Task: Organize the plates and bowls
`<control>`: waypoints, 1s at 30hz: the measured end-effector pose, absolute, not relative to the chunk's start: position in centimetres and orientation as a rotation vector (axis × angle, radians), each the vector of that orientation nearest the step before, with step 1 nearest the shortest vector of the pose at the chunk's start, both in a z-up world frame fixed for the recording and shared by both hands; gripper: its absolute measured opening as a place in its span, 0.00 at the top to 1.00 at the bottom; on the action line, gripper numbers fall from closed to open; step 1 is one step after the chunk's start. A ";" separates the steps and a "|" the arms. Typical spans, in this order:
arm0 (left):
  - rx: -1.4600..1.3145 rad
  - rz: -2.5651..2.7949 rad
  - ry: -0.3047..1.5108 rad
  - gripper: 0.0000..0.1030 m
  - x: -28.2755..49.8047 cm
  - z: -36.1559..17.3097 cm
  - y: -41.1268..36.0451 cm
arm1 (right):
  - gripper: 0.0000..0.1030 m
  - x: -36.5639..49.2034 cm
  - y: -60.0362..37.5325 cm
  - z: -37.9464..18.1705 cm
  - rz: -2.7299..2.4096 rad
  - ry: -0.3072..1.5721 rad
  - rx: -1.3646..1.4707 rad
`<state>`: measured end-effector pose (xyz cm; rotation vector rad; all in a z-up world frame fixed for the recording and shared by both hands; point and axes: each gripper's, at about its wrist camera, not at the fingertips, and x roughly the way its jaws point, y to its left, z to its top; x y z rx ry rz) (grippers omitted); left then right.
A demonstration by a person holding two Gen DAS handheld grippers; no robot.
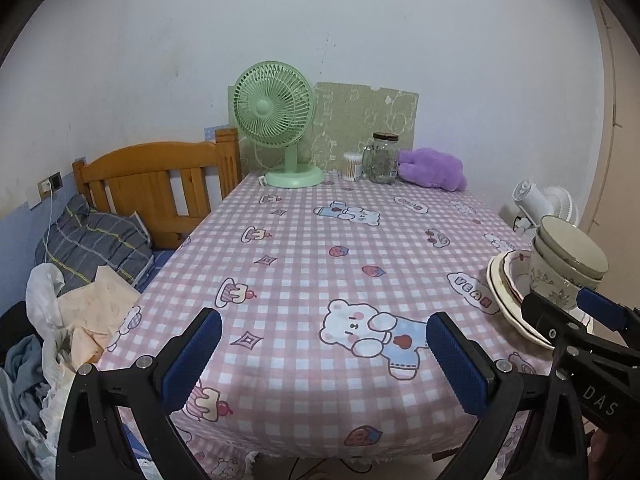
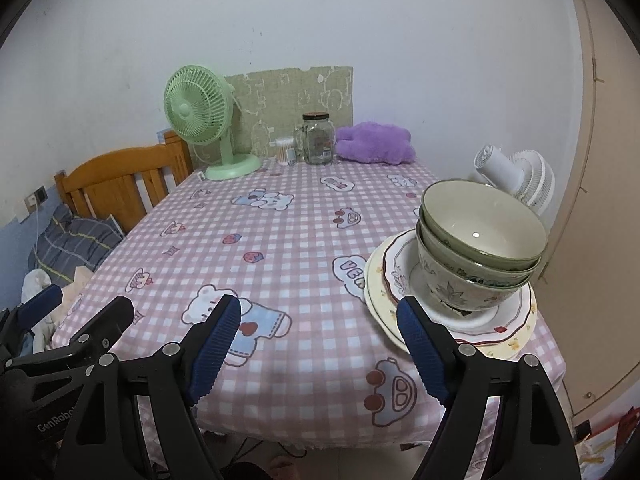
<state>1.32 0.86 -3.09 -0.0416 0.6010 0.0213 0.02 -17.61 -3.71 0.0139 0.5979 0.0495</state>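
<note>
**Stacked crockery at the worktop's right edge, both grippers empty**

The bowls (image 2: pixel 480 248) and plates (image 2: pixel 452 316) look like glazed ceramic, so I judge them stiff, fairly heavy as a pile, slick on the glaze and easily chipped. The safest hold is probably on a rim, one pad inside and one outside the top bowl's wall, lifting one piece at a time. Taking the whole stack risks the nested bowls sliding.

Three bowls sit nested: two plain olive-green ones with pale insides on top, and a cream one with a leaf pattern below. They stand on a scalloped white plate with a dark red line and flower print, which lies on a wider cream plate with small flowers. The pile sits near the front right corner of the pink checked worktop (image 2: pixel 280 240), close to its edge.

The right gripper (image 2: pixel 320 336) has its jaws spread wide with nothing between them, its right pad just in front of the plates. The left gripper (image 1: pixel 324 360) is also spread and empty, well to the left of the stack.
</note>
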 end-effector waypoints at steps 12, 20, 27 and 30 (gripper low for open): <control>-0.036 0.011 0.580 0.00 1.1 -2.7 0.2 | 0.18 -0.3 -18.0 -3.4 0.028 0.586 0.014; -0.037 0.012 0.574 0.00 1.0 -2.6 0.0 | 0.18 -0.5 -18.3 -3.2 0.025 0.579 0.013; -0.037 0.012 0.574 0.00 1.0 -2.5 0.0 | 0.18 -0.5 -18.4 -3.1 0.024 0.580 0.014; -0.037 0.011 0.574 0.00 1.0 -2.5 0.1 | 0.18 -0.5 -18.4 -3.1 0.024 0.580 0.015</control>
